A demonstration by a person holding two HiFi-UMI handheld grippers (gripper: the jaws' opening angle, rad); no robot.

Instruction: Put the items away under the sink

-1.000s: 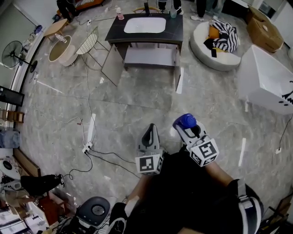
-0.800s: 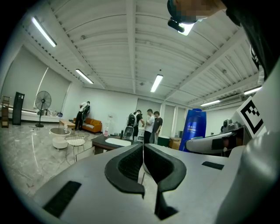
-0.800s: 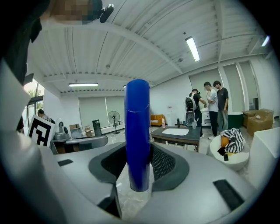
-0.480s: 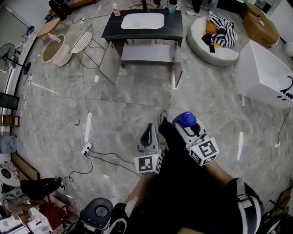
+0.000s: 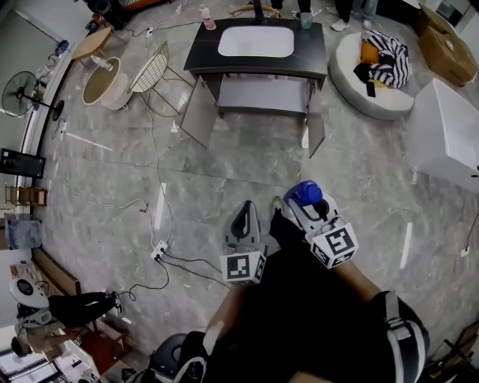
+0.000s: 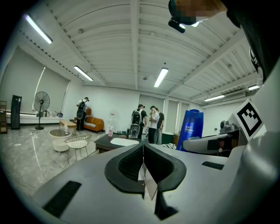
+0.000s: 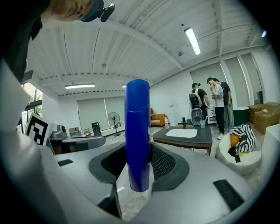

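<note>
Grey marble floor [image 5: 247,161] all around me; standing fan [image 5: 16,93] far left; ceiling strip lights [image 6: 161,77] lit.

Two claws: one left claw [image 5: 245,215] and one right claw [image 5: 305,206]. One blue bottle [image 5: 302,195], between the right claw's jaws. Well ahead of both claws, one counter [image 5: 202,52] with one sink basin [image 5: 256,41], two open cabinet doors [image 5: 198,112] under it, and on top one pink bottle [image 5: 208,13] and one cup [image 5: 306,20]. Three people [image 6: 139,118] beyond it, one more person [image 6: 82,111] further to the left claw's side. One standing fan [image 5: 19,93], one wire chair [image 5: 153,69]
</note>
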